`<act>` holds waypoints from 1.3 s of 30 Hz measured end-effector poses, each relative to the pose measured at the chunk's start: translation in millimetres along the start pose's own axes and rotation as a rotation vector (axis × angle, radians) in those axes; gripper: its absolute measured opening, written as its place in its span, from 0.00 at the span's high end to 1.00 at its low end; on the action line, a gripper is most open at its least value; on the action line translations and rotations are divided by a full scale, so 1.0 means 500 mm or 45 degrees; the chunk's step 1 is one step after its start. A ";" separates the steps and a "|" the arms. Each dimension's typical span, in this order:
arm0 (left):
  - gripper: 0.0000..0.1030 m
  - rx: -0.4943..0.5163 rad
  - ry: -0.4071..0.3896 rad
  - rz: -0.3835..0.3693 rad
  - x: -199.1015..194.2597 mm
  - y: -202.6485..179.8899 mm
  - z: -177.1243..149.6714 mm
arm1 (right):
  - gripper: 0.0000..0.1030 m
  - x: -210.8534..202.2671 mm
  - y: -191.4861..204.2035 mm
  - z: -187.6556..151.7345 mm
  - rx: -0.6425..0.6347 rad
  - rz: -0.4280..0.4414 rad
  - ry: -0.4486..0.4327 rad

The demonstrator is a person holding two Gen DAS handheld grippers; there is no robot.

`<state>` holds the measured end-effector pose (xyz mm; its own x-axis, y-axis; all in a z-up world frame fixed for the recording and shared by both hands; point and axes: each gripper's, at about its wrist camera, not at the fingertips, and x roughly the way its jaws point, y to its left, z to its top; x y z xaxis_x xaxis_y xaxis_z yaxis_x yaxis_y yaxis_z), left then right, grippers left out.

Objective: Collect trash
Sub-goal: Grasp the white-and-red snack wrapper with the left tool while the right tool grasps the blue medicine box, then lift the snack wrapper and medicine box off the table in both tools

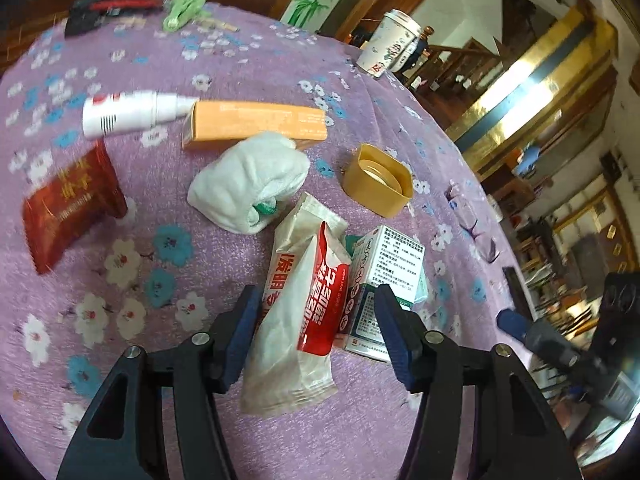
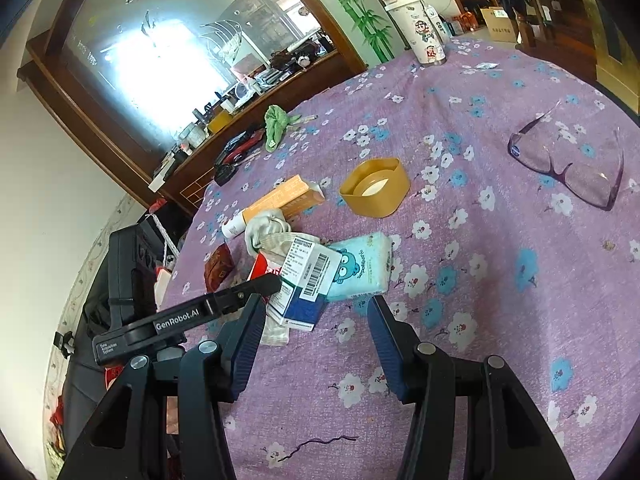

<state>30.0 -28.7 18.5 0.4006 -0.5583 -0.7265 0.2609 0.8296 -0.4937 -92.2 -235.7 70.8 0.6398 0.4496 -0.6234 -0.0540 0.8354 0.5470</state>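
The left gripper [image 1: 316,328] is spread wide around a wrapper [image 1: 298,304] lying on the worktop [image 1: 168,360], seemingly not touching it. The right gripper [image 2: 316,340] gapes too, holding nothing, near a box [image 2: 304,284] and tissue pack [image 2: 362,264].

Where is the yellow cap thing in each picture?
Left wrist view: the yellow cap sits right of centre, open side up, beyond the open left gripper.
Right wrist view: it sits at upper centre, far beyond the open right gripper.
Shared landmark: the orange box lies to the cap's left in both views.
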 end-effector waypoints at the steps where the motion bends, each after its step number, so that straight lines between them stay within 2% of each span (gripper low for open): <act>1: 0.47 -0.014 -0.007 -0.005 0.000 0.002 -0.001 | 0.45 0.001 0.001 -0.001 0.001 -0.003 0.000; 2: 0.53 -0.020 -0.022 -0.002 -0.004 0.002 -0.003 | 0.45 0.001 0.001 0.000 0.001 -0.009 -0.001; 3: 0.81 -0.023 -0.030 0.012 -0.009 0.002 -0.006 | 0.45 0.004 0.002 0.002 0.000 -0.015 -0.002; 4: 0.92 -0.037 -0.010 -0.004 -0.009 0.006 -0.008 | 0.45 0.006 0.003 0.002 0.000 -0.020 -0.001; 6: 0.92 -0.073 -0.012 -0.034 -0.017 0.015 -0.016 | 0.45 0.014 0.004 0.004 0.002 -0.028 0.010; 10: 0.92 -0.060 -0.041 -0.003 -0.042 0.023 -0.037 | 0.45 0.036 0.012 0.008 -0.008 -0.056 0.026; 13: 0.92 -0.030 -0.069 0.052 -0.071 0.027 -0.053 | 0.44 0.060 0.033 0.010 -0.089 -0.112 0.060; 15: 0.92 -0.001 -0.086 0.089 -0.091 0.027 -0.063 | 0.38 0.075 0.051 0.009 -0.168 -0.151 0.070; 18: 0.92 0.010 -0.089 0.144 -0.119 0.040 -0.077 | 0.37 0.097 0.070 0.002 -0.273 -0.202 0.101; 23: 0.92 -0.023 -0.062 0.164 -0.143 0.077 -0.088 | 0.34 0.139 0.087 -0.012 -0.420 -0.170 0.188; 25: 0.88 -0.034 -0.066 0.190 -0.149 0.090 -0.094 | 0.34 0.157 0.084 -0.017 -0.463 -0.185 0.218; 26: 0.85 -0.039 -0.064 0.186 -0.150 0.094 -0.095 | 0.31 0.163 0.083 -0.021 -0.470 -0.190 0.228; 27: 0.79 -0.039 -0.062 0.183 -0.151 0.096 -0.096 | 0.30 0.166 0.077 -0.021 -0.460 -0.163 0.232; 28: 0.65 -0.039 -0.065 0.189 -0.150 0.093 -0.097 | 0.30 0.170 0.075 -0.022 -0.462 -0.159 0.247; 29: 0.56 -0.041 -0.067 0.197 -0.150 0.091 -0.098 | 0.31 0.174 0.076 -0.026 -0.474 -0.163 0.257; 30: 0.44 -0.042 -0.075 0.201 -0.151 0.089 -0.099 | 0.31 0.175 0.080 -0.031 -0.500 -0.170 0.263; 32: 0.43 -0.028 -0.081 0.194 -0.147 0.079 -0.097 | 0.33 0.175 0.090 -0.043 -0.541 -0.151 0.269; 33: 0.43 -0.023 -0.077 0.192 -0.144 0.075 -0.095 | 0.44 0.174 0.093 -0.047 -0.548 -0.148 0.265; 35: 0.43 -0.016 -0.074 0.202 -0.133 0.065 -0.091 | 0.58 0.176 0.097 -0.055 -0.567 -0.153 0.269; 39: 0.43 0.022 -0.063 0.238 -0.104 0.045 -0.088 | 0.62 0.169 0.089 -0.061 -0.547 -0.157 0.256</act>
<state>-23.6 18.8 24.2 0.4864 -0.3934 -0.7802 0.1927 0.9192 -0.3434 -63.9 -150.9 25.3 0.5027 0.3558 -0.7878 -0.3260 0.9221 0.2085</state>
